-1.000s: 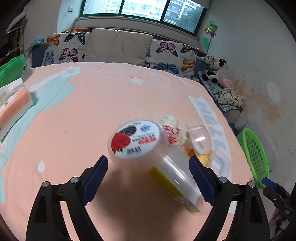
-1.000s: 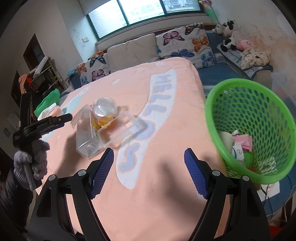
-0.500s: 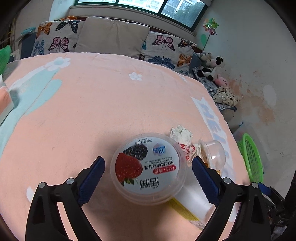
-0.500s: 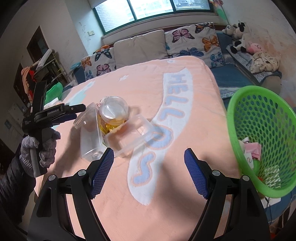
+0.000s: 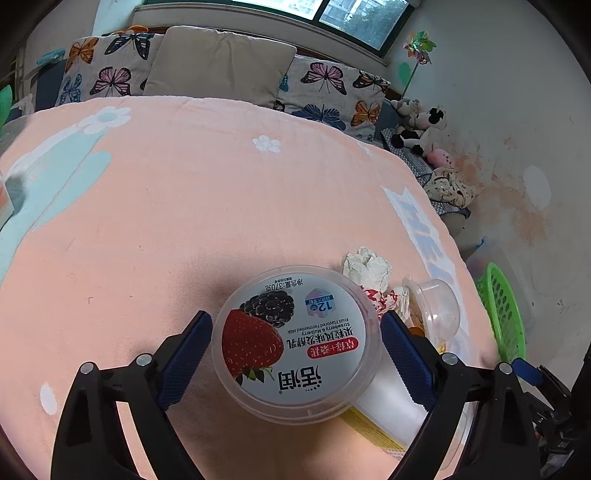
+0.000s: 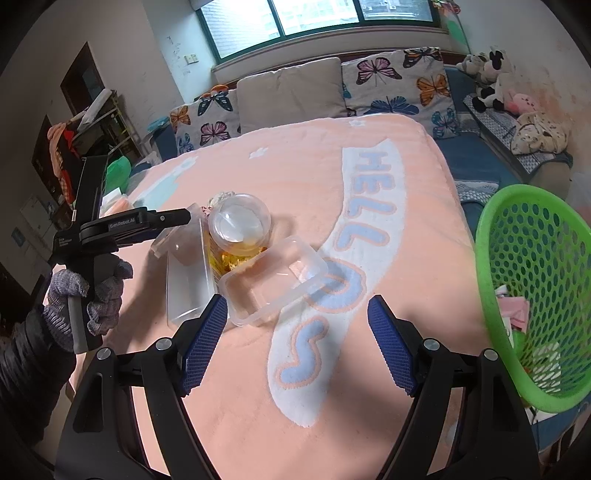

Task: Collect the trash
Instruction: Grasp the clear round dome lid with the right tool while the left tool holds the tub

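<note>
Round clear plastic yogurt tub with berry-printed lid (image 5: 295, 341), now framed between the spread pads of the left tool (image 5: 295, 354), ungripped; right tool (image 6: 297, 345) open, empty. Pickup imminent.

**Soft daylight, sharp frames, heavy fisheye bend**

Daylight enters through the window (image 6: 317, 18) behind the cushions; its panes are blown out to white in the right wrist view. The bed (image 5: 184, 221) below the window is evenly lit and bright, colours muted. A soft shadow pools on the blanket around the yogurt tub (image 5: 295, 343), and another lies under the right tool (image 6: 297, 325). Both views are sharp, without motion blur. Straight lines bow towards the edges, and the corners fall to black.
</note>
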